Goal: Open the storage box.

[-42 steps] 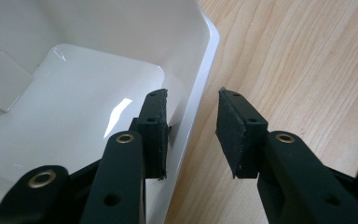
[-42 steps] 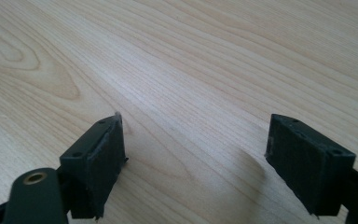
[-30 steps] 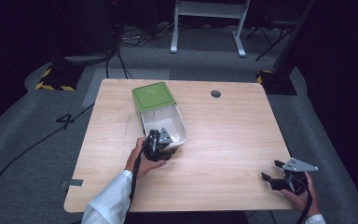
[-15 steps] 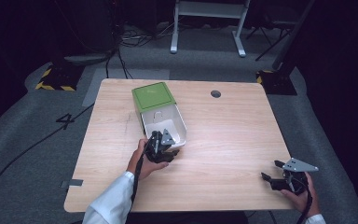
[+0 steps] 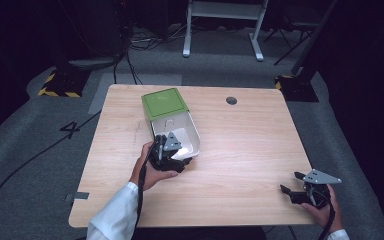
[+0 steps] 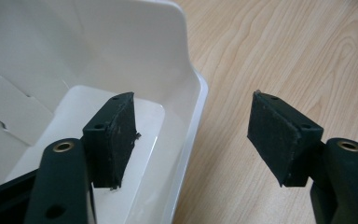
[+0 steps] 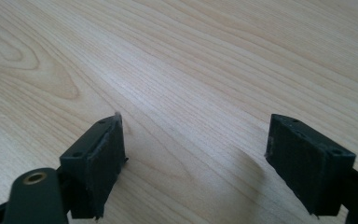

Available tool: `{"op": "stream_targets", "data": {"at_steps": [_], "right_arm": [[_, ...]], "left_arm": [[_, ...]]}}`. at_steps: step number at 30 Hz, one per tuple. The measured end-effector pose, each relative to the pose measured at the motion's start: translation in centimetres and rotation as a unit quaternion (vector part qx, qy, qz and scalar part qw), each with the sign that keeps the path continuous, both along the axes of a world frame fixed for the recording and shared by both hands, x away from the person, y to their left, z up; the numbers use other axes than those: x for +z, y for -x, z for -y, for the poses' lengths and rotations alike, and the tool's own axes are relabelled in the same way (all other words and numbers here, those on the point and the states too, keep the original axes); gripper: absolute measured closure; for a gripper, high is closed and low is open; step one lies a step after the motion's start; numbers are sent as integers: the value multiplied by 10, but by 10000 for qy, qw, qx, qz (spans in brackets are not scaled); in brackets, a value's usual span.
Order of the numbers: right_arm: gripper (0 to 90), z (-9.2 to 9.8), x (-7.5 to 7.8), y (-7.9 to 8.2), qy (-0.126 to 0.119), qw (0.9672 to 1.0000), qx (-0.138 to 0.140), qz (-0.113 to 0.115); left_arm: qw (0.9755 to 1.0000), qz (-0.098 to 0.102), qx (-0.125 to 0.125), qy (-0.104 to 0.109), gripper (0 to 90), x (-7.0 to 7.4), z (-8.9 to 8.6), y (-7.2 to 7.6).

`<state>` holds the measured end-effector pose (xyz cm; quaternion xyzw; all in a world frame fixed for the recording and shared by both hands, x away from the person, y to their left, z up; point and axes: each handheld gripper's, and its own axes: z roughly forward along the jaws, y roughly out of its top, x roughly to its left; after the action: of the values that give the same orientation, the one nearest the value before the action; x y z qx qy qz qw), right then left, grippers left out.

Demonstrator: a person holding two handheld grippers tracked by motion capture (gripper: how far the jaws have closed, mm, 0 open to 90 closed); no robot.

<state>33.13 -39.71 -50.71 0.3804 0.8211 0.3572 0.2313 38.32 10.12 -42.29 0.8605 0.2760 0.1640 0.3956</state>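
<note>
A white box (image 5: 177,135) stands open on the wooden table (image 5: 250,140), its green lid (image 5: 164,103) hinged back on the far side. My left gripper (image 5: 176,150) hovers at the box's near rim. In the left gripper view its jaws (image 6: 193,102) have just been opening: one pad hangs over the inside of the white box (image 6: 98,46), the other over bare table (image 6: 284,46), and neither touches the wall below them. A white flap (image 6: 9,112) lies inside the box. My right gripper (image 5: 290,182) rests open near the table's front right corner, with bare wood (image 7: 168,56) between its pads (image 7: 196,121).
A round cable hole (image 5: 231,100) sits in the tabletop at the back right. On the dark floor behind are cables, a yellow-and-black striped base (image 5: 60,82) and a white frame's legs (image 5: 220,30).
The left gripper has lifted a little at the box's near rim and its jaws have spread apart. The right hand has kept still.
</note>
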Motion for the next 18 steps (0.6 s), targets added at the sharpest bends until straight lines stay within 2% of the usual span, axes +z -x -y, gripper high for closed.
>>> {"op": "stream_targets", "data": {"at_steps": [7,15,18], "right_arm": [[195,0,0,0,-9,10000,1,-14],[195,0,0,0,-24,10000,3,-22],[195,0,0,0,-30,10000,0,-24]], "left_arm": [[9999,137,12,0,267,11,-9,5],[9988,393,154,-266,248,24,-28,13],[9984,417,195,-320,237,27,-35,16]]}}
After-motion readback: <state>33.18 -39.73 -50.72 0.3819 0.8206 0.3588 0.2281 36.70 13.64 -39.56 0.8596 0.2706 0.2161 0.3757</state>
